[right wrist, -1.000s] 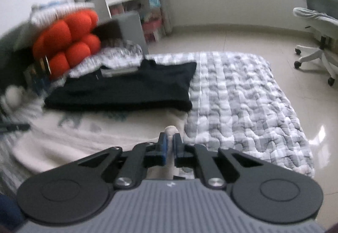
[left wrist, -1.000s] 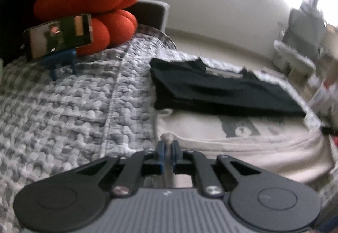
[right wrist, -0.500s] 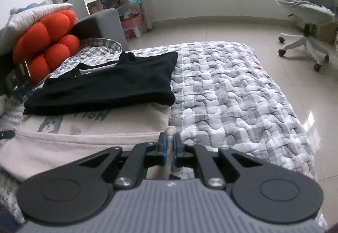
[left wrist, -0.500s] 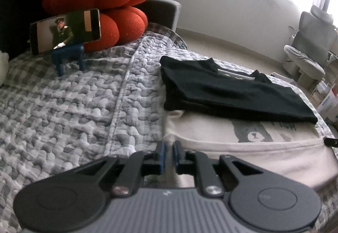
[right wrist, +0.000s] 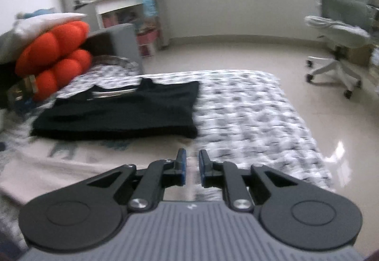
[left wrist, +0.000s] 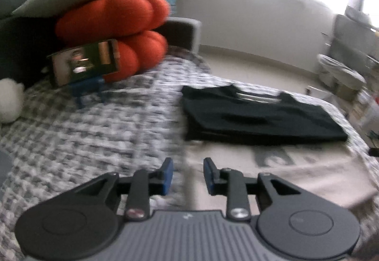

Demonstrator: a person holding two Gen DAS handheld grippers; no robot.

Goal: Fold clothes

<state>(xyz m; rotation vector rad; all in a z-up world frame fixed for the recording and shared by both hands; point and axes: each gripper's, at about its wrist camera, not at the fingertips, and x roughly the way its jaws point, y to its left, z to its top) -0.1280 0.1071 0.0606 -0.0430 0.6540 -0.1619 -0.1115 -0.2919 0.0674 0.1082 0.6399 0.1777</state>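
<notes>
Both tongs opening, cream shirt (left wrist: 308,173) released

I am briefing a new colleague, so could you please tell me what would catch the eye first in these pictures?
The orange cushion at the bed's head stands out, with a phone propped before it. A folded black shirt lies on a cream shirt spread over the checked quilt.
</notes>
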